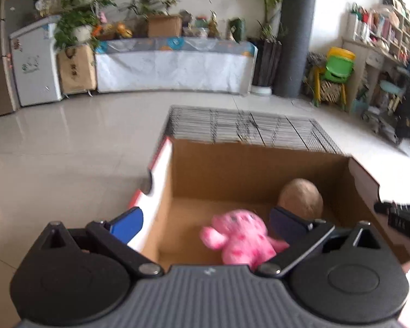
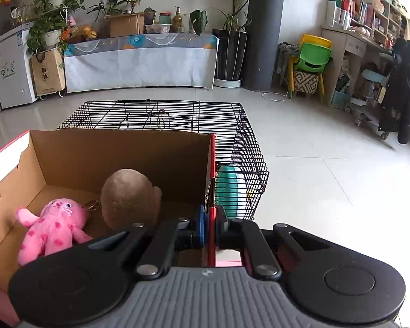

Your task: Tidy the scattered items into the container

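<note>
An open cardboard box (image 1: pixel 232 164) stands on the floor; it also shows in the right wrist view (image 2: pixel 123 153). Inside lie a pink plush toy (image 1: pixel 240 236) and a brown round plush (image 1: pixel 300 196), both also in the right wrist view: pink plush toy (image 2: pixel 52 227), brown plush (image 2: pixel 128 196). My left gripper (image 1: pixel 205 218) is open over the box's left side, with the pink toy blurred below between its fingers and not gripped. My right gripper (image 2: pixel 210 218) is shut on the box's red-edged right wall (image 2: pixel 211 180).
A black wire cage (image 2: pixel 177 114) stands right behind and beside the box, with a teal wheel (image 2: pixel 228 191) inside. Beyond is tiled floor (image 2: pixel 314 150), a covered low table with plants (image 2: pixel 139 63), a white cabinet, small chairs (image 2: pixel 311 57) and shelves at the right.
</note>
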Available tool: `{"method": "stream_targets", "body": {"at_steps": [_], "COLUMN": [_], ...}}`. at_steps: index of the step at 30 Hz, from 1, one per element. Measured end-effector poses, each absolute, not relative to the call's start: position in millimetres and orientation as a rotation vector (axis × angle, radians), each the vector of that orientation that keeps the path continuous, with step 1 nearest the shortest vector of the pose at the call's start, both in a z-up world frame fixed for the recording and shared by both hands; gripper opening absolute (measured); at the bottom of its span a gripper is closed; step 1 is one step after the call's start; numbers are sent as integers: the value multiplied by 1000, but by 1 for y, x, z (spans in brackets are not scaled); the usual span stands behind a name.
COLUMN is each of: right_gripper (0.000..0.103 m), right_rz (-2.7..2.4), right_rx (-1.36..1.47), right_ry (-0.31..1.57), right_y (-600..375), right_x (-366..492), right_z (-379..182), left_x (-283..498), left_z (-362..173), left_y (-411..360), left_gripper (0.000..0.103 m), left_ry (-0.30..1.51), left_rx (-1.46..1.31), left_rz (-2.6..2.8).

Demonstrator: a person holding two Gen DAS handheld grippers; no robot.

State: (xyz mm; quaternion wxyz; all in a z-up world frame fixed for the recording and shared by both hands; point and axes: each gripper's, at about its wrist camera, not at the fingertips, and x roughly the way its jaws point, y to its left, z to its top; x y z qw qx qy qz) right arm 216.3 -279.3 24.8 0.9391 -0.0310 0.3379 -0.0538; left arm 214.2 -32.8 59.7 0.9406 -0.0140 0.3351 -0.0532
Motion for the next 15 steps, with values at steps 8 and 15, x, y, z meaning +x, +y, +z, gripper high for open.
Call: {"method": "stream_targets", "body": {"at_steps": [8,15], "right_gripper": [10,10], "right_rz": [-117,-117], "right_rx": [-80,-106], "right_ry": [687,677], "right_y": [-277,-275], "right_x": [217,216], "right_z": [23,20], "left_x": [224,237], "left_z": [70,50], "left_y": [-1,-3], "left_gripper": [102,103], "left_ry": [626,641], "left_rx": [-63,-50], "left_rz": [-2,27]}}
